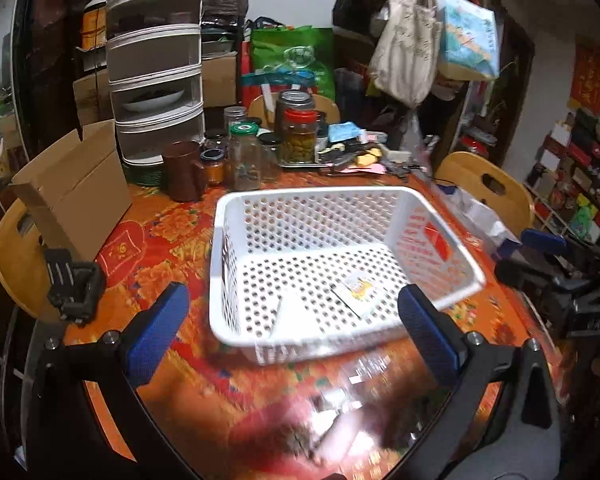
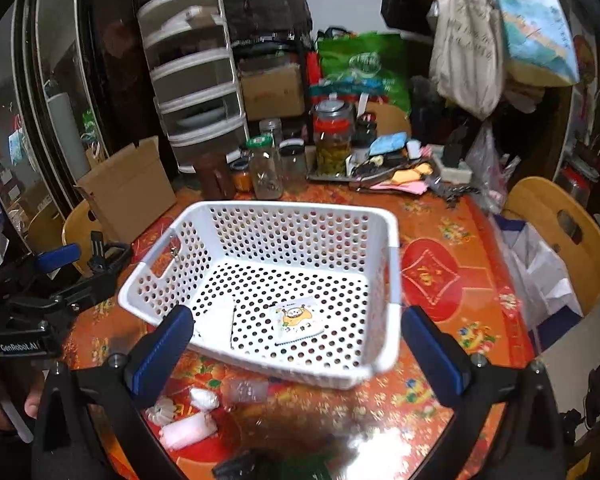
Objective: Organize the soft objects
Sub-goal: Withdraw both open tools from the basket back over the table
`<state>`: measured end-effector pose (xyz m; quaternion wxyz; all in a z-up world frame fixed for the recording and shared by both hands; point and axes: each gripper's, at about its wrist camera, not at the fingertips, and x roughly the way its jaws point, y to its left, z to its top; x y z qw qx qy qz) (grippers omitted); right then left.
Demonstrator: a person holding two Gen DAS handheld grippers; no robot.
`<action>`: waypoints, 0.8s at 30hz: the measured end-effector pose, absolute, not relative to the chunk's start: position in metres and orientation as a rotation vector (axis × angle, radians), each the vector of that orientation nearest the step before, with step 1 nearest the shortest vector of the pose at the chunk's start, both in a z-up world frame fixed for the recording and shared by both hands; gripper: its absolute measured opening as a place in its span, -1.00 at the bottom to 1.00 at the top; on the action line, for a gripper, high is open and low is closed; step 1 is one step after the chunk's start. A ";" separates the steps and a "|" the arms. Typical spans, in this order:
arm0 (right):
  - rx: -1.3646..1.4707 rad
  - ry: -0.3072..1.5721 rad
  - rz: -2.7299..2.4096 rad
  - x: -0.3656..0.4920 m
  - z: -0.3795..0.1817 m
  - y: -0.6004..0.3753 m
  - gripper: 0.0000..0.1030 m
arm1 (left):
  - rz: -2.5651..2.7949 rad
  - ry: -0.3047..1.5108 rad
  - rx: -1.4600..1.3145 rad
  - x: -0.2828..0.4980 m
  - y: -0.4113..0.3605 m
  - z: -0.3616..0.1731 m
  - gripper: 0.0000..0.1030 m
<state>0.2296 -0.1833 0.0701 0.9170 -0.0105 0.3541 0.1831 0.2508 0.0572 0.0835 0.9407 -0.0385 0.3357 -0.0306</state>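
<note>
The white basket [image 2: 284, 280] sits mid-table on the orange cloth [image 2: 440, 216], and two flat packets already lie on its floor: a plain white one [image 2: 216, 316] toward the left and a printed one with a yellow cartoon [image 2: 298, 320] beside it. So part of the sorting looks done. More soft things wait outside, just in front of the basket's near wall: small white wrapped bundles [image 2: 188, 428] and a clear packet [image 2: 246, 390], all resting on the cloth. The left gripper [image 1: 296, 336] hangs above the near rim with its blue pads spread wide and nothing between them; the right gripper [image 2: 296, 354] is likewise agape and empty. Judging by this, the loose pieces in front remain to be picked up and dropped in. Jars [image 2: 266, 168] and clutter crowd the table's far side.
</note>
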 end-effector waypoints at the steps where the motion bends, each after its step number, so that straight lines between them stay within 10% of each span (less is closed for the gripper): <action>1: -0.020 0.717 0.370 0.218 0.072 -0.187 1.00 | -0.065 0.689 -0.072 0.238 0.057 0.083 1.00; 24: -0.016 0.807 0.380 0.102 -0.073 -0.219 0.81 | -0.080 0.871 -0.116 0.164 0.063 -0.056 0.99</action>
